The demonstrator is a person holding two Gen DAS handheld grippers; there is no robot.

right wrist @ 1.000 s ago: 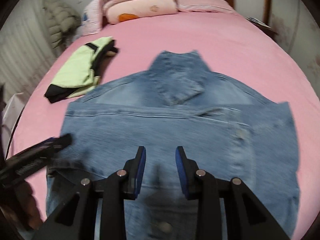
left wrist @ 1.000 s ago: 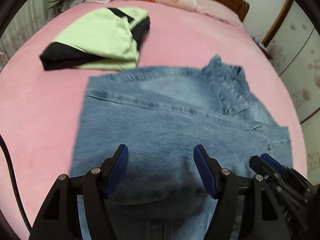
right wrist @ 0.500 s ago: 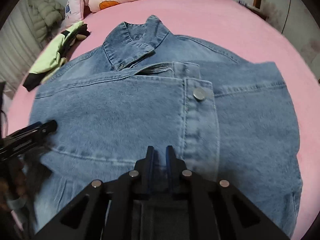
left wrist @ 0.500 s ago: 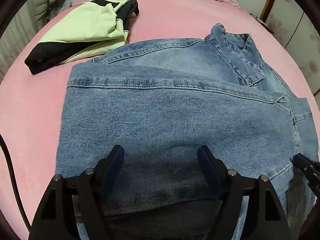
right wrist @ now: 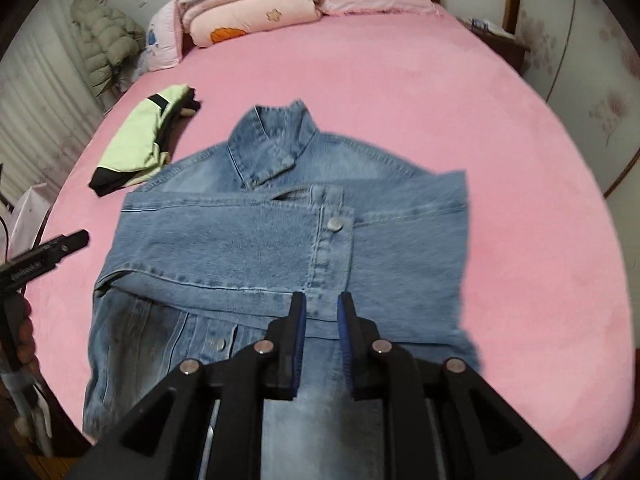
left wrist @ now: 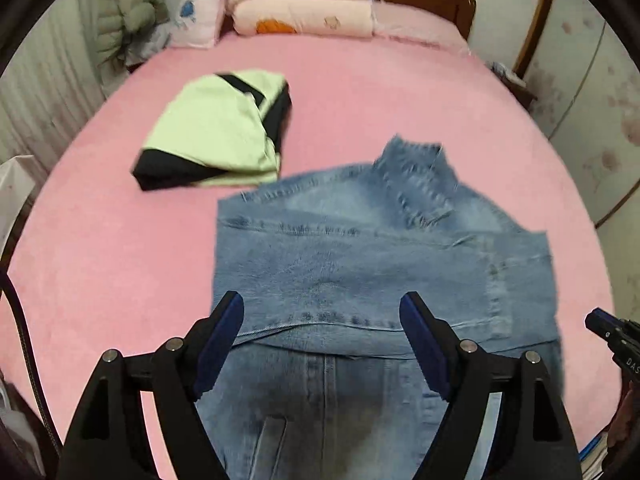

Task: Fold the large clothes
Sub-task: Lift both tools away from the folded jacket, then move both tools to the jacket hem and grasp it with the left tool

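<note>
A blue denim jacket (left wrist: 360,256) lies on the pink bed (left wrist: 120,248), collar far, with both sleeves folded across its front; it also shows in the right wrist view (right wrist: 256,248). My left gripper (left wrist: 322,320) is wide open and empty above the jacket's near part. My right gripper (right wrist: 322,320) hovers over the folded sleeve cuff with a narrow gap between its jaws, holding nothing. The left gripper's tip (right wrist: 60,246) shows at the left of the right wrist view, the right gripper's tip (left wrist: 608,332) at the right edge of the left wrist view.
A folded green and black garment (left wrist: 224,140) lies on the bed to the far left, also in the right wrist view (right wrist: 144,144). Stacked quilts and pillows (left wrist: 304,12) sit at the headboard. A wardrobe (right wrist: 592,80) stands on the right.
Both grippers have pulled back and up from the jacket. The right gripper's jaws, nearly closed half a second ago, have parted slightly.
</note>
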